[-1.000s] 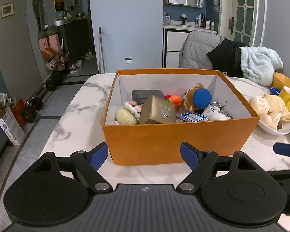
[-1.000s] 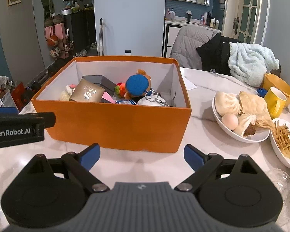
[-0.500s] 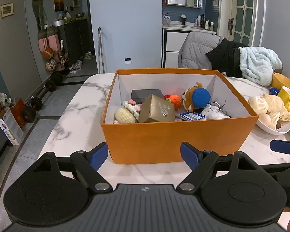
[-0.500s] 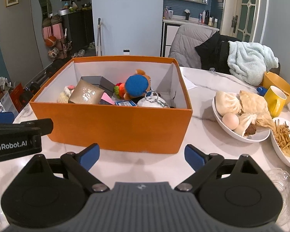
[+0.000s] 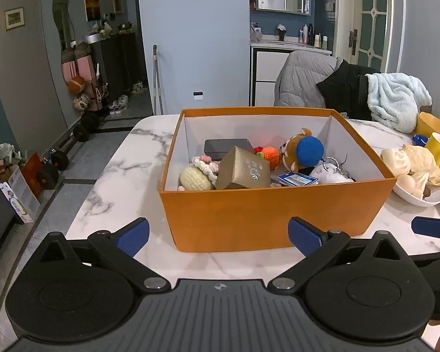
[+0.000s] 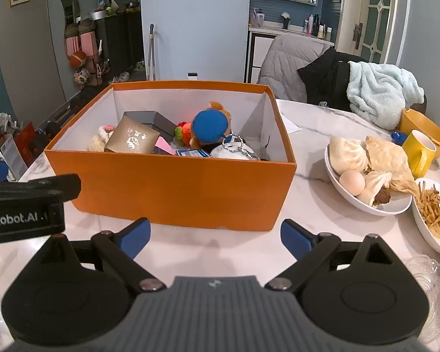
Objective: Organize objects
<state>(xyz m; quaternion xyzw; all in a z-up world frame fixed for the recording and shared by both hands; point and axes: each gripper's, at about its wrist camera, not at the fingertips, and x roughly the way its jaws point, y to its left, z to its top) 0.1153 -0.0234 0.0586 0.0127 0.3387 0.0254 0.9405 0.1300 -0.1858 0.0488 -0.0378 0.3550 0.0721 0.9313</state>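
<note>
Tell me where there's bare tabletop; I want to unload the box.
Free: marble left of the orange box, and the strip between box and white bowl. Crowded: far right, with yellow mug and fries dish.

Fries bowl [image 6: 434, 228] cut off at pic's right edge. Box's near wall [image 5: 275, 214] hides toys' lower parts; card [image 5: 297, 179] print too small to read.

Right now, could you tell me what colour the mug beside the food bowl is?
Yellow mug, clearest in the right wrist view.
</note>
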